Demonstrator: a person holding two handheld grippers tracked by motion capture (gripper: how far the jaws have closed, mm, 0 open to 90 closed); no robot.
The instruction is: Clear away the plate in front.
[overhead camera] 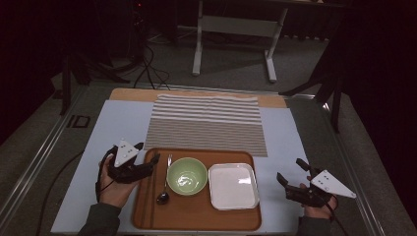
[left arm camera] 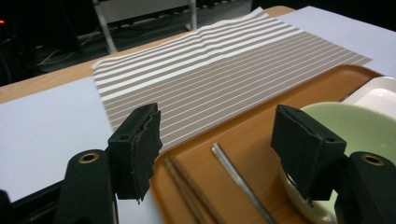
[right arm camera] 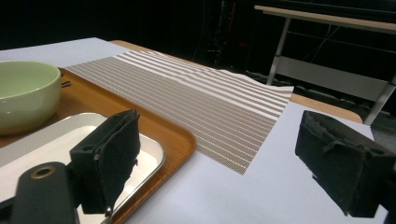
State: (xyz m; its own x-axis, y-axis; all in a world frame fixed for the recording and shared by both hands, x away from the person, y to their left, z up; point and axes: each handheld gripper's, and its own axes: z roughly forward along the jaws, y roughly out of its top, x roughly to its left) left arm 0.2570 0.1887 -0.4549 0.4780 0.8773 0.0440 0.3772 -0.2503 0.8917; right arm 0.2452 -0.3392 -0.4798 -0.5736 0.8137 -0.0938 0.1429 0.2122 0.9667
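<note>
- High view: wooden tray [overhead camera: 196,216] at 6 o'clock on the tabletop [overhead camera: 93,147], carrying chopsticks [overhead camera: 151,189], spoon [overhead camera: 164,189], green bowl [overhead camera: 187,176] and white square plate [overhead camera: 233,186]; striped placemat [overhead camera: 206,123] at 12 o'clock of the tray. Left gripper [overhead camera: 150,162] at the tray's 9 o'clock edge, right gripper [overhead camera: 290,172] at 3 o'clock off the tray.
- Left gripper view: jaws apart, empty, over chopsticks [left arm camera: 184,186] and spoon handle [left arm camera: 238,179]; bowl [left arm camera: 359,128] at 3 o'clock.
- Right gripper view: jaws apart, empty; plate [right arm camera: 56,144] and bowl [right arm camera: 25,93] at 9 o'clock.

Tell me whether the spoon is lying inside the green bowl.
No: in the high view the spoon lies flat on the wooden tray, just left of the green bowl.
</note>
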